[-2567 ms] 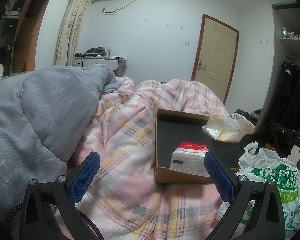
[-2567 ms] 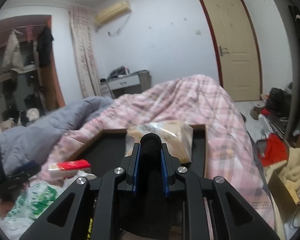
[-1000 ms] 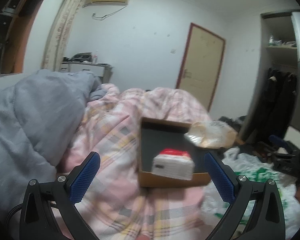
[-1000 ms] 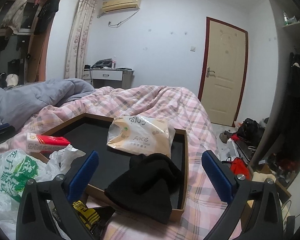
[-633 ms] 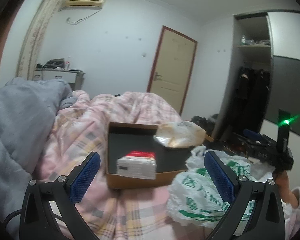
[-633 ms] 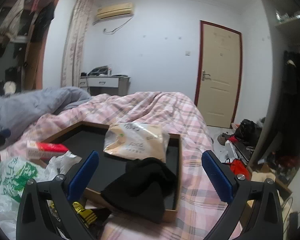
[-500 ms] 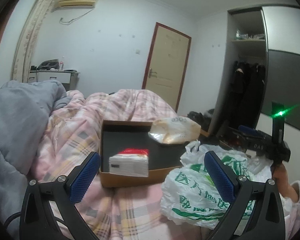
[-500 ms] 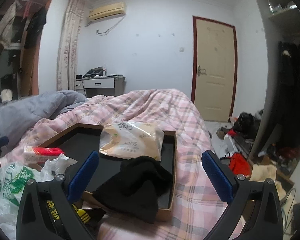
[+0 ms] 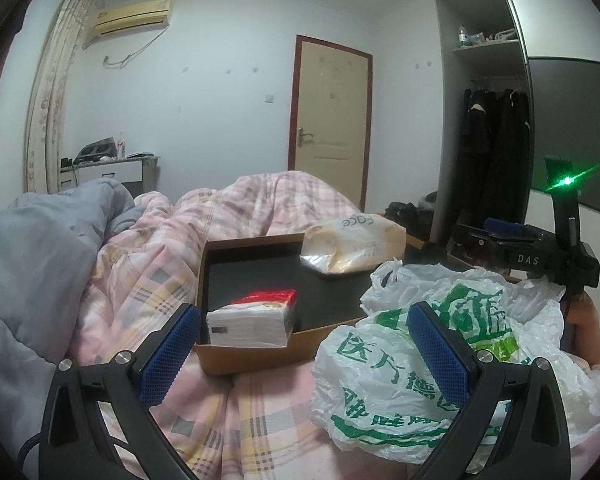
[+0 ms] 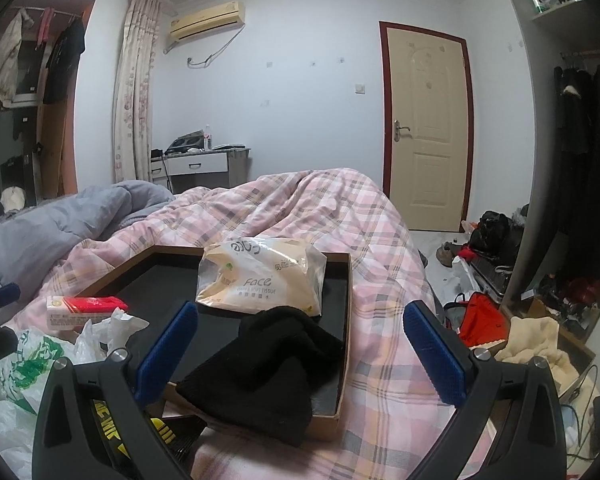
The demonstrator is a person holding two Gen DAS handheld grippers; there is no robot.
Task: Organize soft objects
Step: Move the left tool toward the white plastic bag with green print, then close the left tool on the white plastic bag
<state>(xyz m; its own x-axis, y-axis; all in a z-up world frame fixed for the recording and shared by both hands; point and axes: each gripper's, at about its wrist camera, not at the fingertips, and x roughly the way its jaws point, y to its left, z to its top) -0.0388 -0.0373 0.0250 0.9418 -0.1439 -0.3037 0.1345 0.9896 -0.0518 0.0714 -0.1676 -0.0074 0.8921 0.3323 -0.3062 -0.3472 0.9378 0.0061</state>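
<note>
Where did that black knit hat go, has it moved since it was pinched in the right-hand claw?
Yes. The black hat now lies in the cardboard tray, draped over its near rim in front of the tissue pack; the right gripper is open.

On the quilt [image 10: 380,220] sits the tray [image 10: 346,320]; inside: tissue pack [image 10: 260,280], hat [image 10: 260,372], napkin pack [image 10: 84,308]

Dim, cool, even indoor light, soft faint shadows, strong fisheye bending with black vignetted corners, sharp focus throughout, green lens flare [image 9: 567,180] at the left wrist view's right edge
</note>
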